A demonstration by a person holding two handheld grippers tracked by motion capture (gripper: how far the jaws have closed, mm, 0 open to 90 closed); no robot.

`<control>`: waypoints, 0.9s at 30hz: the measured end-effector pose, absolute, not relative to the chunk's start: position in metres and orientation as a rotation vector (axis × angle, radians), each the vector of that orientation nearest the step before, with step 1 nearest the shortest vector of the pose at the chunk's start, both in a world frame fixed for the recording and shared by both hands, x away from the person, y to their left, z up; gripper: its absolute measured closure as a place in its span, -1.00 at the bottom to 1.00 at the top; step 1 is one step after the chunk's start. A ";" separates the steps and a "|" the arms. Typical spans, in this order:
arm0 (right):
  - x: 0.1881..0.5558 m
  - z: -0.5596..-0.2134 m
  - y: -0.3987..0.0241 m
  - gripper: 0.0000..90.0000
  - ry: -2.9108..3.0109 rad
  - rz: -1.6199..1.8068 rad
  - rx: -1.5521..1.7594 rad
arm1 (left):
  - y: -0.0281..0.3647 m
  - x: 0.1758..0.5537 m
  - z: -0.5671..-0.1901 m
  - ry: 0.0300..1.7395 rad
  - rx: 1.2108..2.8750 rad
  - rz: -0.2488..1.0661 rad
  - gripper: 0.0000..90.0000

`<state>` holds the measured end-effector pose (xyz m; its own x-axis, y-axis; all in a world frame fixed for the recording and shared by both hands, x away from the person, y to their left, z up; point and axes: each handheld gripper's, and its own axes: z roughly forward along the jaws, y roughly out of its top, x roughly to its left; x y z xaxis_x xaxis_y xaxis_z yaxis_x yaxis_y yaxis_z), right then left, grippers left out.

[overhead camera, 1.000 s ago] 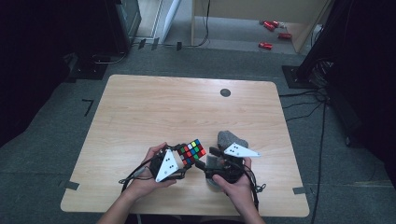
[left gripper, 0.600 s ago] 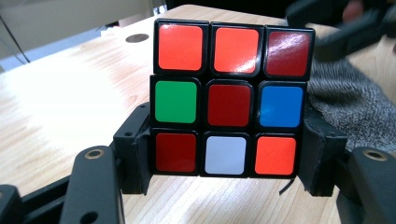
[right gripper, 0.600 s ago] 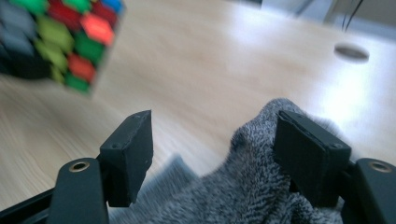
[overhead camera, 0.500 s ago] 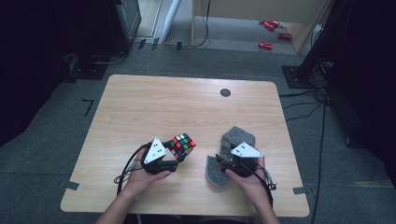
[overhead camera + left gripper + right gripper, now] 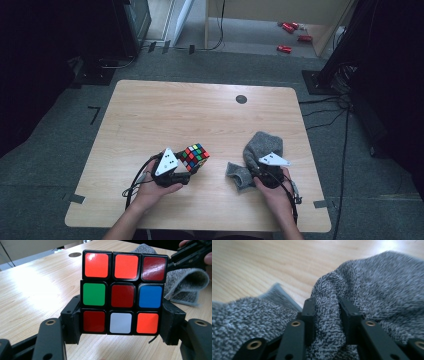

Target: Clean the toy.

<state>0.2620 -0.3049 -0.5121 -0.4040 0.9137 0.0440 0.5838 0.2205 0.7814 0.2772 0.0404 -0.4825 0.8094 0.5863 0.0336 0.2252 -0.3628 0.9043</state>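
A colourful puzzle cube (image 5: 194,156) (image 5: 122,291) is clamped between the pads of my left gripper (image 5: 187,167) (image 5: 120,323), held just above the wooden table (image 5: 165,115) at the front left. A grey knitted sock (image 5: 259,150) (image 5: 387,287) lies crumpled at the front right. My right gripper (image 5: 255,175) (image 5: 326,315) has just been closing and now pinches a raised fold of the sock between its pads. In the left gripper view the sock (image 5: 185,283) lies behind the cube at the right.
A small dark round hole (image 5: 241,99) sits in the tabletop near the far edge. Cables trail from both grippers over the front edge. Dark equipment and red objects (image 5: 285,48) stand on the floor beyond the table.
My right gripper moved right and down, away from the cube, and shut on a fold of the sock. My left gripper with the cube shifted slightly left.
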 end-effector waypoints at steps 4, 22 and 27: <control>0.256 -0.499 -0.304 0.61 2.002 1.176 1.334 | 0.040 0.277 -0.483 0.605 1.946 0.428 -0.24; 0.263 -0.487 -0.295 -0.60 2.105 1.216 1.069 | 0.040 0.277 -0.482 0.596 1.952 0.416 -0.24; 0.273 -0.501 -0.292 -0.78 2.187 1.090 1.153 | 0.039 0.277 -0.483 0.590 1.955 0.410 -0.24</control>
<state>0.2732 -0.2920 -0.5015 -0.5579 0.8297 -0.0163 0.4863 0.3427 0.8038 0.2765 0.0385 -0.4827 0.8226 0.5679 0.0286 0.2243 -0.3704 0.9014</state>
